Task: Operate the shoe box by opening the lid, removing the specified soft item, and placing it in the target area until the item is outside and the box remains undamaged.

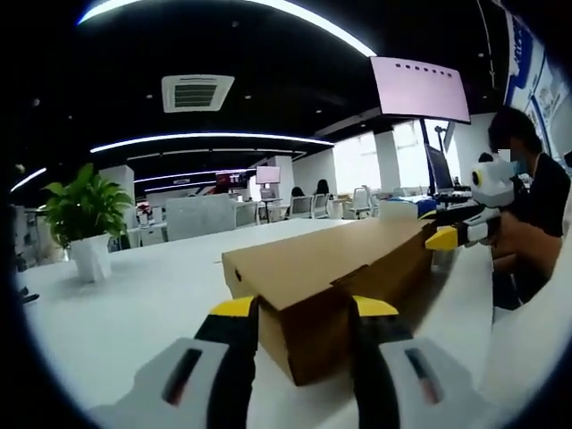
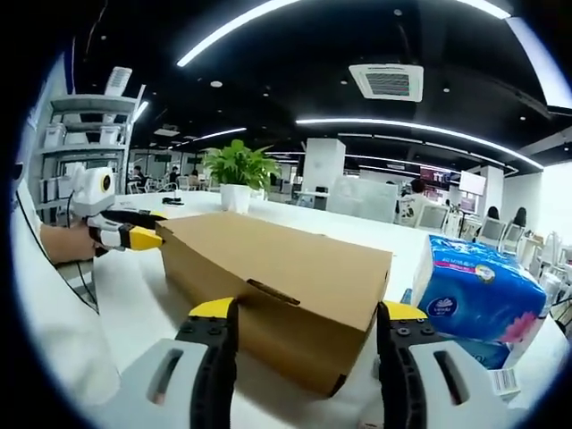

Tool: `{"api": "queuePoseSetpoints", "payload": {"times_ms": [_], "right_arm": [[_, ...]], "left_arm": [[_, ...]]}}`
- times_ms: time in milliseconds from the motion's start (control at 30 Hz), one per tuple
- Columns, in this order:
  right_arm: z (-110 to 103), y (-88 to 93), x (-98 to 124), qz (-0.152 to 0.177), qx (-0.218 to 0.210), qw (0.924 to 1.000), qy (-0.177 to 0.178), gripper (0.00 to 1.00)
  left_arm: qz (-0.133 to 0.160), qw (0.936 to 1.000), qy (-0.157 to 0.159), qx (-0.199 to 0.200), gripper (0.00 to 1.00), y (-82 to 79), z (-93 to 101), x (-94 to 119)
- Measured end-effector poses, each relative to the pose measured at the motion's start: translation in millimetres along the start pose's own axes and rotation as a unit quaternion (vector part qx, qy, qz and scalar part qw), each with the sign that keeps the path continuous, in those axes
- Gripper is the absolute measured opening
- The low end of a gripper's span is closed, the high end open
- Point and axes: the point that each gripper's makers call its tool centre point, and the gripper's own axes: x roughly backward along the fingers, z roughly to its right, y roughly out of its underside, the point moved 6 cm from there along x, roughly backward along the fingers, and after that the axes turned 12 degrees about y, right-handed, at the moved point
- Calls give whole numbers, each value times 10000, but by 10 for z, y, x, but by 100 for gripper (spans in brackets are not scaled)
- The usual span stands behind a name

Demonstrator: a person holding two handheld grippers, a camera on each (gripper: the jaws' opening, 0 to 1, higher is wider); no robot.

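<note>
A closed brown cardboard shoe box (image 1: 331, 255) lies on the white table (image 1: 143, 299) with its lid down flat. In the left gripper view, my left gripper (image 1: 306, 308) is open, its yellow-tipped jaws flanking the box's near corner. My right gripper (image 1: 456, 234) shows at the box's far end, held by a person's hand. The right gripper view shows the same box (image 2: 268, 255) from its other end. There my right gripper (image 2: 306, 313) is open and straddles the near end. My left gripper (image 2: 134, 237) sits at the far end.
A blue tissue pack (image 2: 478, 299) lies close beside the box. A potted plant (image 1: 85, 214) stands further back on the table. The person (image 1: 527, 206) is beside the table edge. Shelves (image 2: 89, 125) and office desks fill the background.
</note>
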Motion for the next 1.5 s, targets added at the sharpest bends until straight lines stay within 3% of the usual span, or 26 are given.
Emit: {"api": "queuePoseSetpoints", "payload": {"times_ms": [167, 233, 333, 400, 500, 567, 633, 667, 700, 800, 900, 967, 1000, 1033, 1067, 1133, 1200, 1300, 1400, 1433, 1500], "right_arm": [[69, -20, 58, 97, -188, 9997, -142, 58], [132, -79, 123, 299, -248, 9992, -138, 50], [211, -250, 278, 478, -924, 9940, -339, 47], [281, -364, 342, 694, -1084, 9911, -333, 46], [365, -421, 337, 758, -1178, 9896, -313, 46], [389, -491, 333, 993, -1288, 9857, -431, 48], [432, -675, 364, 1649, -1393, 9757, -385, 55], [455, -757, 385, 1818, -1498, 9711, -389, 59], [478, -787, 389, 1791, -1483, 9720, -353, 61], [538, -941, 412, 1957, -1326, 9712, -307, 58], [545, -1091, 437, 2062, -1188, 9706, -354, 57], [486, -1141, 423, 1914, -1077, 9730, -710, 50], [427, -1134, 395, 1520, -1072, 9767, -1073, 49], [404, -1149, 372, 1377, -1050, 9775, -1204, 50], [402, -1204, 340, 1555, -914, 9767, -1166, 51], [386, -1253, 294, 1648, -835, 9767, -1095, 51], [348, -1279, 278, 1798, -657, 9745, -1172, 49], [268, -1281, 257, 1955, -477, 9722, -1194, 50], [186, -1244, 225, 2169, 308, 9711, -946, 50], [156, -1200, 196, 2198, 748, 9696, -773, 50], [138, -1116, 150, 2061, 1357, 9677, -520, 49]], "left_arm": [[57, 9996, -9, 282, 41, -13, -26, 30], [73, 9994, 87, 312, 40, -30, -19, 68], [366, 9991, -63, 191, 42, -174, -90, 143], [588, 9980, -66, 208, 43, -296, -136, 181], [666, 9972, -131, 320, 43, -404, -200, 221], [792, 9966, -188, 133, 46, -497, -243, 247], [848, 9961, -254, 23, 50, -592, -284, 278], [939, 9951, -295, -102, 51, -663, -308, 303], [1008, 9940, -356, -220, 50, -714, -321, 320], [1013, 9934, -411, -359, 47, -823, -313, 378], [1048, 9938, -163, -323, 49, -940, -262, 410], [985, 9949, 62, -190, 53, -950, -225, 409], [974, 9951, 191, 30, 55, -956, -207, 427], [883, 9953, 353, 170, 56, -947, -188, 442], [803, 9946, 513, 407, 58, -934, -166, 473], [652, 9940, 706, 518, 62, -916, -145, 535], [712, 9932, 823, 423, 65, -953, -154, 560], [880, 9912, 831, 539, 60, -998, -222, 551], [902, 9896, 847, 734, 68, -936, -243, 601], [629, 9910, 1018, 598, 69, -887, -240, 621], [706, 9938, 664, 549, 67, -897, -334, 666]]}}
